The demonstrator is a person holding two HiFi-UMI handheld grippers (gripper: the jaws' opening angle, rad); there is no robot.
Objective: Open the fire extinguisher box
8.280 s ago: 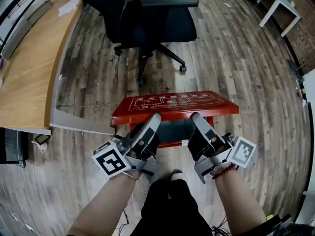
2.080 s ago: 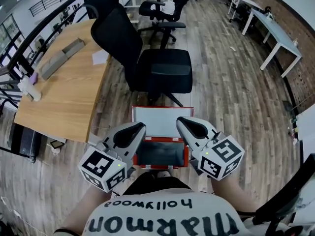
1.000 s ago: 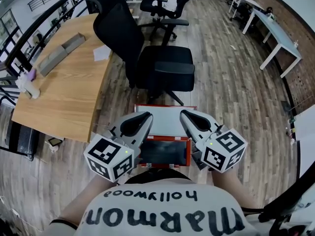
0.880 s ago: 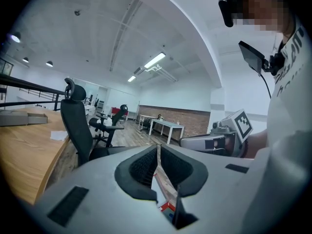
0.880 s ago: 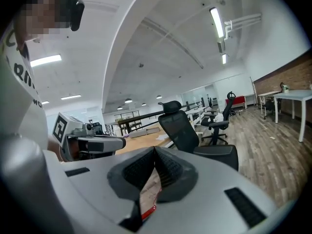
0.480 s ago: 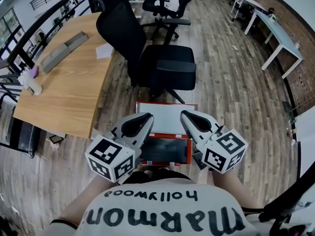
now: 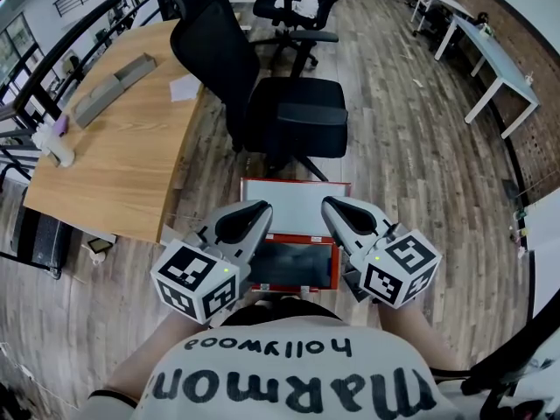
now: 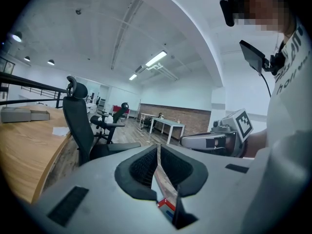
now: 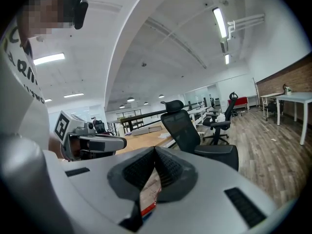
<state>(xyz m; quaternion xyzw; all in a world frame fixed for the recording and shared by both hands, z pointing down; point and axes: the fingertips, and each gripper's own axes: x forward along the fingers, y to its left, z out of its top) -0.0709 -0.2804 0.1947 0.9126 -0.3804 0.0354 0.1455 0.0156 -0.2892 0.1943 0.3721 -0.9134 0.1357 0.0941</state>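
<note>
Two changes since the earliest frame: the fire extinguisher box (image 7: pixel 336 268), then shut under its red printed lid, now lies open at lower centre, and both grippers are off its front edge. Left gripper (image 7: pixel 255 210), lower left: smooth grey shell, ribbed black pads pressed together, nothing between. Lid (image 7: pixel 296 198) raised, with a flat white inner face. Box walls are red, interior dark. Right gripper (image 7: pixel 332 206), lower right: likewise closed, empty.
</note>
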